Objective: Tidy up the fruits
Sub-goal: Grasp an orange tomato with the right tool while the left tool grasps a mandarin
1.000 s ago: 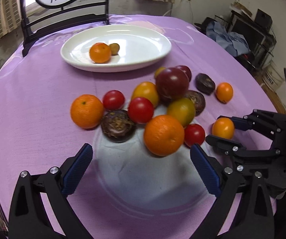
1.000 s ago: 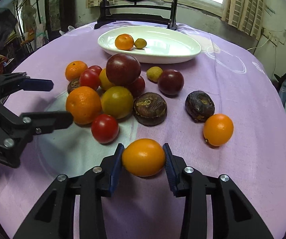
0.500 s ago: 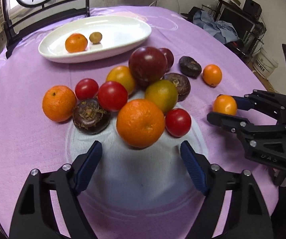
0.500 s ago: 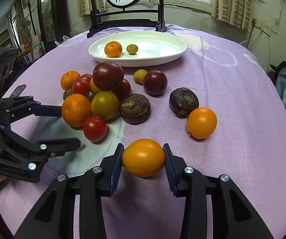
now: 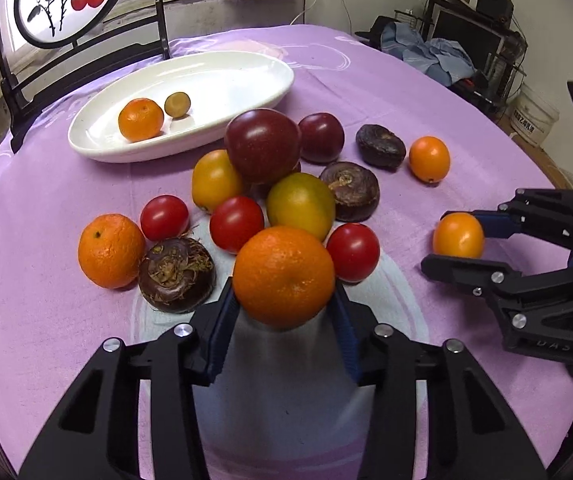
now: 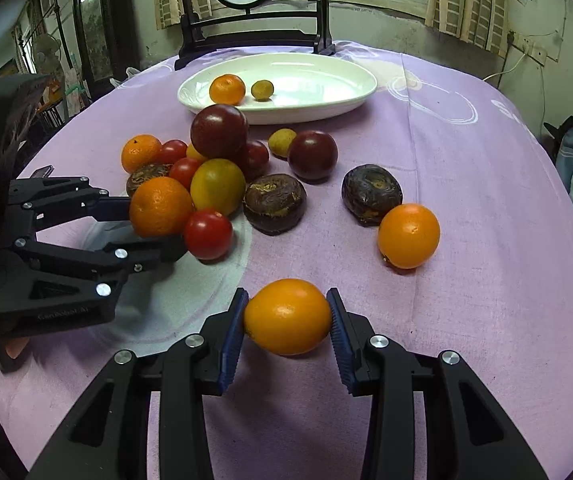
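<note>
Now left tongs (image 5: pixel 284 308) clasp a mandarin (image 5: pixel 283 276); right tongs (image 6: pixel 287 322) an orange tomato (image 6: pixel 287 316).

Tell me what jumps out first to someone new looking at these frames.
Both grippers are loaded: the left gripper is shut on a mandarin at the near edge of the fruit pile, the right gripper on a smooth orange fruit off to the side. Behind the pile on the purple tablecloth, the white oval plate holds only two fruits.
</note>
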Available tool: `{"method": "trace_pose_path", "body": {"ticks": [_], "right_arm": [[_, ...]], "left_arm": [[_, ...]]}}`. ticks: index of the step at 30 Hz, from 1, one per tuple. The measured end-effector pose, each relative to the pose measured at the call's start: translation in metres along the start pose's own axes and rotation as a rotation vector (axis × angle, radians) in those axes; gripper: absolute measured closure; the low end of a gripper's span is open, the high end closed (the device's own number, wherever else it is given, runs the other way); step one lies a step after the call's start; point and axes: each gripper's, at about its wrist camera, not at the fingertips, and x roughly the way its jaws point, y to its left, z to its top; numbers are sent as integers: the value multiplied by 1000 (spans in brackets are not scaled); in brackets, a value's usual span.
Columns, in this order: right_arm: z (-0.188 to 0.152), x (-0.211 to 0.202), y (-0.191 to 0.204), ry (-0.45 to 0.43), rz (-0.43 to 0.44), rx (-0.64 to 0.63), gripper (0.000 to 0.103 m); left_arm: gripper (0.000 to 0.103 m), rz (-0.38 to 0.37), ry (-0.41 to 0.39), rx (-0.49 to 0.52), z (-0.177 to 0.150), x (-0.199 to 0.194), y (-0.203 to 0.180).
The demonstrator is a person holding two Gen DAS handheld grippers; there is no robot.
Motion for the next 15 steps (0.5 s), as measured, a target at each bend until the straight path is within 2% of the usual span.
{"method": "trace_pose_path", "body": {"ticks": [3, 4, 5, 8, 9, 11, 15], "right_arm": [[0, 0, 0, -5, 2, 1, 63], [0, 0, 1, -4, 2, 0, 63], [0, 1, 1, -2, 1, -1, 63], [0, 2, 1, 3, -3, -5, 63], [0, 2, 1, 3, -4, -6, 63], [-1, 2, 2, 1, -2, -6, 63], [-1, 1, 2, 0, -2, -6, 63]], "left_arm": [[55, 6, -10, 16, -1, -1, -1], [46, 29, -19, 22, -2, -2, -1], [43, 31, -30, 30, -3, -2, -3], [42, 49, -51, 53, -1, -2, -7], [44, 53, -57, 70, -1, -2, -9], [57, 82, -63, 80, 0, -1, -10], [59, 46, -51, 45, 0, -5, -5]]}}
